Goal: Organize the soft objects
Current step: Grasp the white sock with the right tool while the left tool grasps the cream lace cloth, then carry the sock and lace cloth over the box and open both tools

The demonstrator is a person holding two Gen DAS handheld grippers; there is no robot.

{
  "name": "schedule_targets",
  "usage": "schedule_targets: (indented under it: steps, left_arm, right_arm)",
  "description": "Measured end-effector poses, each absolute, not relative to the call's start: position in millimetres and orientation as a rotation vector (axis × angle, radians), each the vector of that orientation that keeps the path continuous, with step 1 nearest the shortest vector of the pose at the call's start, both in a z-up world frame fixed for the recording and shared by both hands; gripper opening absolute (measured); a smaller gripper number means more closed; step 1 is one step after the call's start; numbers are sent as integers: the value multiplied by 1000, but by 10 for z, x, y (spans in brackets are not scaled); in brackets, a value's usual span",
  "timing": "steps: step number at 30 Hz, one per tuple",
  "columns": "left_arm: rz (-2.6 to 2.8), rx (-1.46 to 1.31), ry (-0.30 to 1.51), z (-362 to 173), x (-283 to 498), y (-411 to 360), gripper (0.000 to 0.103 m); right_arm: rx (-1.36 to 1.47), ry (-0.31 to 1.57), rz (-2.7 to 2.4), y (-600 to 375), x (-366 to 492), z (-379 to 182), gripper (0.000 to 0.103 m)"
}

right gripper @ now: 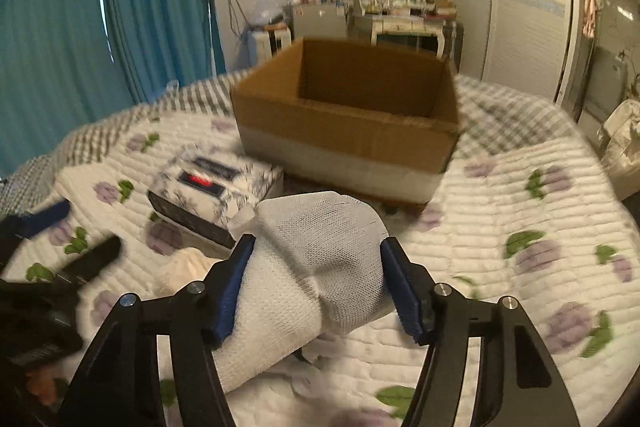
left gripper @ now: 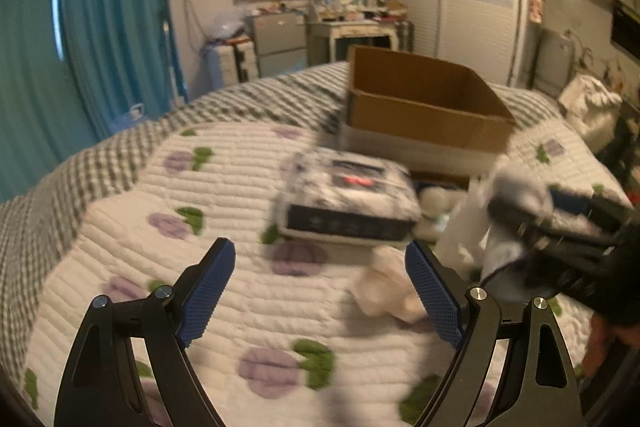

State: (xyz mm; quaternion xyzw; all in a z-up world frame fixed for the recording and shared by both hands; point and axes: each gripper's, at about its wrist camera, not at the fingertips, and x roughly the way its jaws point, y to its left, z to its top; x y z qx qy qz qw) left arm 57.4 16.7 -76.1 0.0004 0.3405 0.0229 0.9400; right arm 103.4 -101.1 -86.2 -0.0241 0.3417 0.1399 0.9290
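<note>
My right gripper (right gripper: pixel 316 283) fingers clamp a white mesh cloth (right gripper: pixel 316 267); left gripper (left gripper: pixel 320 291) fingers apart, nothing between. Cardboard box (right gripper: pixel 340 123) ahead looks empty.

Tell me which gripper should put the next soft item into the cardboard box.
Right. The right gripper already has the white cloth bundle between its pads, facing the cardboard box. The left gripper is open and empty.

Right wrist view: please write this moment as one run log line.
right hand-held gripper: shut on white cloth | left hand-held gripper: open, empty | cardboard box: open, on bed
</note>
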Motion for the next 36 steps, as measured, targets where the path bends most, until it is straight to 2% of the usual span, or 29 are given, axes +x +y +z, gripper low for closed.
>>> schedule_targets:
  steps: [8, 13, 15, 16, 18, 20, 21, 23, 36]
  left_arm:
    - [-60, 23, 805, -1086, 703, -149, 86]
    - [-79, 47, 858, -1266, 877, -267, 85]
    - [-81, 47, 879, -1340, 955, -270, 74]
    - [-84, 34, 905, -1396, 1010, -257, 63]
    - [-97, 2, 929, -1458, 1068, -233, 59]
    - [-126, -24, 933, -1480, 1061, -218, 44]
    - [-135, -27, 929, -1469, 1041, -217, 42]
    - [-146, -26, 915, -1432, 988, -230, 31]
    - [-150, -43, 759, -793, 505, -164, 29]
  right_arm:
    - [-21, 618, 238, -1375, 803, -559, 62]
    - [17, 633, 244, -1475, 880, -551, 62]
    - [25, 652, 246, -1488, 909, -603, 62]
    - [32, 664, 253, -1501, 925, -631, 62]
    - [35, 683, 257, -1506, 943, -678, 62]
    - [30, 698, 254, -1504, 942, -712, 63]
    - [30, 706, 258, -1502, 939, -720, 63]
    - [38, 712, 270, -1497, 916, -730, 64]
    - [78, 630, 297, -1642, 417, -352, 67]
